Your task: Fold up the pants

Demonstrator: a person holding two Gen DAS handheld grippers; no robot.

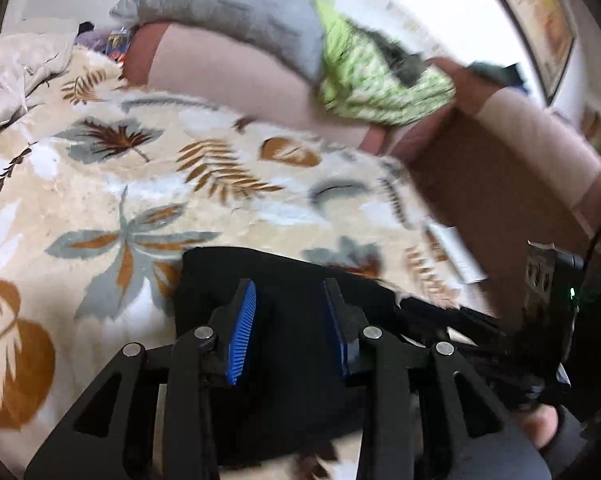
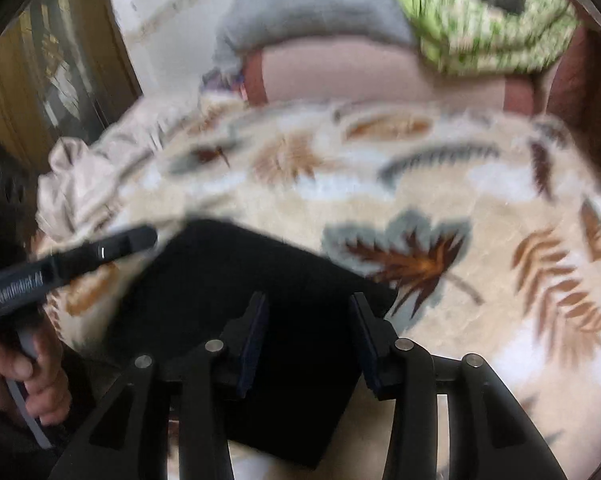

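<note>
Pants blurred – edges cut off

Cream leaf-print blanket across mid-frame, black folded pants on it at lower centre, crumpled pale sheet at its upper-left edge

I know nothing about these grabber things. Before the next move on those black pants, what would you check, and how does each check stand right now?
1. Left gripper open: ok.
2. Right gripper open: ok.
3. Black pants already a compact fold: ok.
4. Pants resting on the leaf-print blanket: ok.
5. Fingers free of the cloth: cannot tell, the fabric lies right beneath them.
6. Sharp view: not ok, the right wrist picture is blurred.
</note>
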